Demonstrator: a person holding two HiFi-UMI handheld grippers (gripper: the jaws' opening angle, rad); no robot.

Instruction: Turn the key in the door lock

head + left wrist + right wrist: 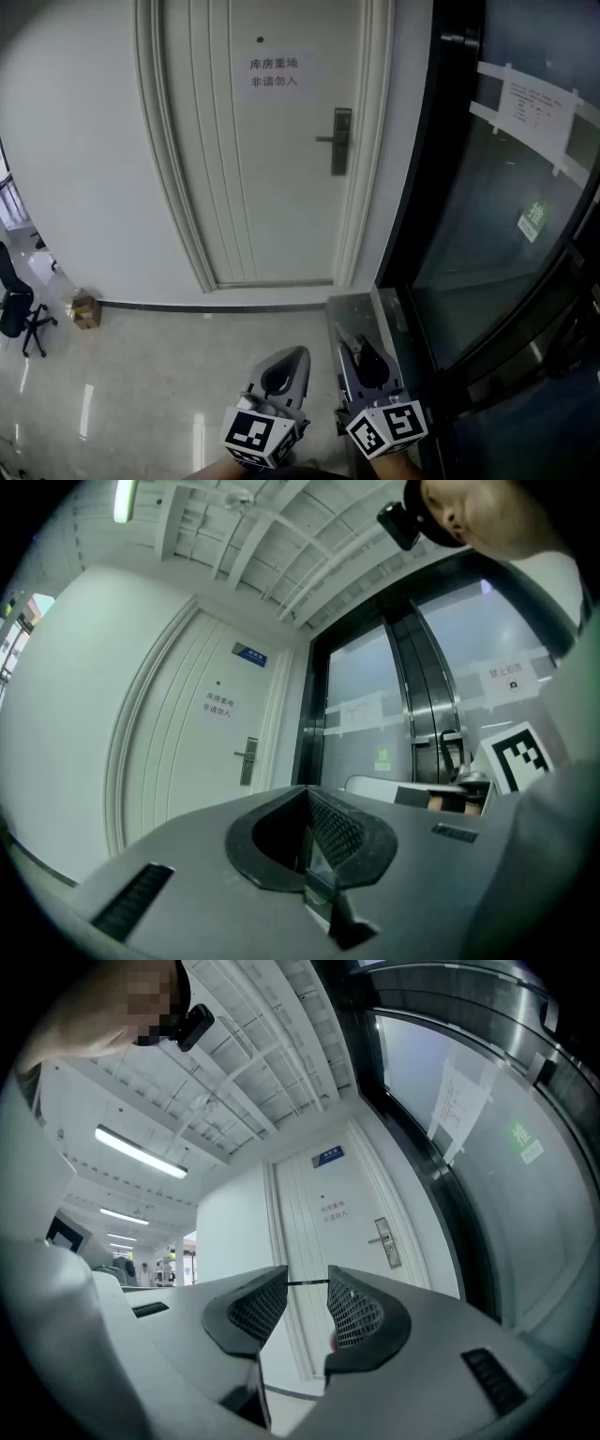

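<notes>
Between the jaws of the right claw [307,1283] a wide gap was seen, with only a thin dark line across it at the tips. What that line was could not be told, and no key could be made out in the grip. Beside it, on the person's left, the left claw [306,801] was held with its pads pressed together, and nothing was seen between them. Both claws were carried low and near the body, above the pale tiled floor [159,375], and neither was touching anything.

Ahead of them, well apart, the white door [272,187] was found shut, with a paper notice [273,73] fixed high on it. The lock plate [341,141] was set at the door's right edge, its long axis upright. A lever handle [327,139] was carried level from it toward the door's middle. Whether a key sat in the lock could not be judged at this range.

Seen from the head view, the plate was placed almost straight ahead of the right claw and off to the right of the left one, so the right claw was judged the better placed. A forward reach across the floor was called for before any turning could be started, with the dark glass partition [506,216] lying close on the right.
</notes>
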